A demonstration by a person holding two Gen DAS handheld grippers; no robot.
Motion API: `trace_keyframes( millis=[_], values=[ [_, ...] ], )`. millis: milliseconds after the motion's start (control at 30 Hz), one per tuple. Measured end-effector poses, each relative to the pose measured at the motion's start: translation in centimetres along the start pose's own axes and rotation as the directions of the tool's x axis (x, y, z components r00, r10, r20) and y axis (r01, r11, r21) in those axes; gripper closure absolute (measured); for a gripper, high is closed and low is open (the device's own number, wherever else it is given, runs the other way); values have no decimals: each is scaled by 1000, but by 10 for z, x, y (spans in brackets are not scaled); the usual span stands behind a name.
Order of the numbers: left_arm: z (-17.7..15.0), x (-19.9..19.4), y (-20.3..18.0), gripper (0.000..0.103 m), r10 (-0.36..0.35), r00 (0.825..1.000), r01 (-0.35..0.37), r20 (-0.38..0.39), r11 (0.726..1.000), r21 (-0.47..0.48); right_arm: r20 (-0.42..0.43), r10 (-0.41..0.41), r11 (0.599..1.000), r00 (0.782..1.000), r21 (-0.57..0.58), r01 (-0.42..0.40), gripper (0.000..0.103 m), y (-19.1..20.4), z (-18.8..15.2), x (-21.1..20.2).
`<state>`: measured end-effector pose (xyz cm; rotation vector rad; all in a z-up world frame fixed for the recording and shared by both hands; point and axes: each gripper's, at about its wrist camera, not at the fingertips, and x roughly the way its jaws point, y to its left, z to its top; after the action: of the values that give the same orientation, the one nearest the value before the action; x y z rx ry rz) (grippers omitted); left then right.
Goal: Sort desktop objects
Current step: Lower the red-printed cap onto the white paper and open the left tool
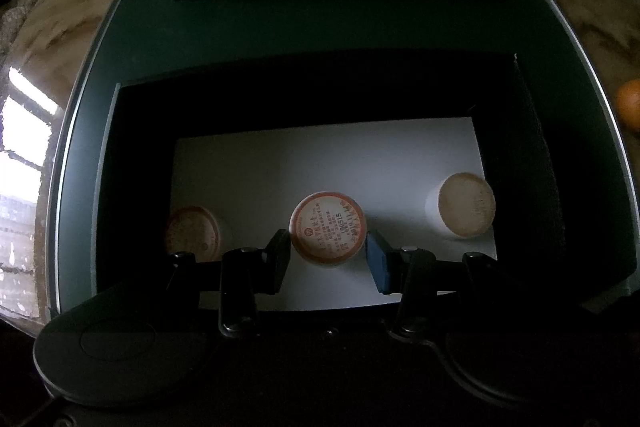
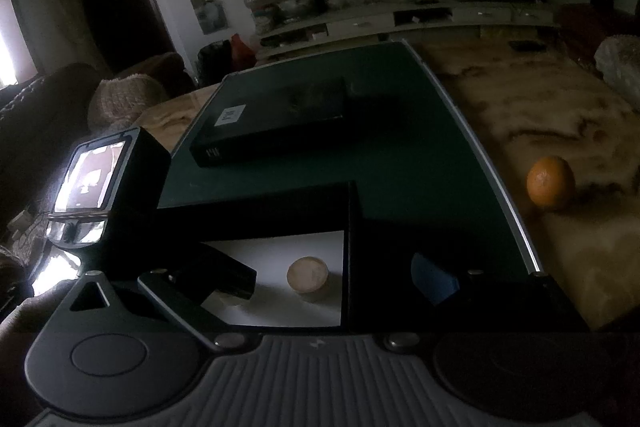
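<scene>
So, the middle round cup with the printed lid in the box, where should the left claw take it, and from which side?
Probably take the middle cup by its side wall just under the printed lid, coming straight down from above. It stands upright in the deep black box, so a sideways approach is blocked. The left claw already straddles it, open.

Three small white bottles with round tan caps stand upright on the white floor of an open black box [image 1: 536, 155]. The middle bottle [image 1: 328, 233] has a red-ringed cap printed with text and a date code. The left bottle [image 1: 193, 233] stands against the left wall, and the right bottle [image 1: 466, 205] in the right corner.
</scene>
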<state>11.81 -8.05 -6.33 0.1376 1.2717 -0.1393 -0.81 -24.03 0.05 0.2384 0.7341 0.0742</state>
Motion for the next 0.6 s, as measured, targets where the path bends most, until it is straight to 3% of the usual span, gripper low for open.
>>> trace_keyframes(
  millis=[600],
  values=[
    [4, 8, -4, 63, 11, 1000, -11, -10, 1000, 13, -3, -1, 1000, 1000, 5, 1, 0, 0, -2, 2]
  ],
)
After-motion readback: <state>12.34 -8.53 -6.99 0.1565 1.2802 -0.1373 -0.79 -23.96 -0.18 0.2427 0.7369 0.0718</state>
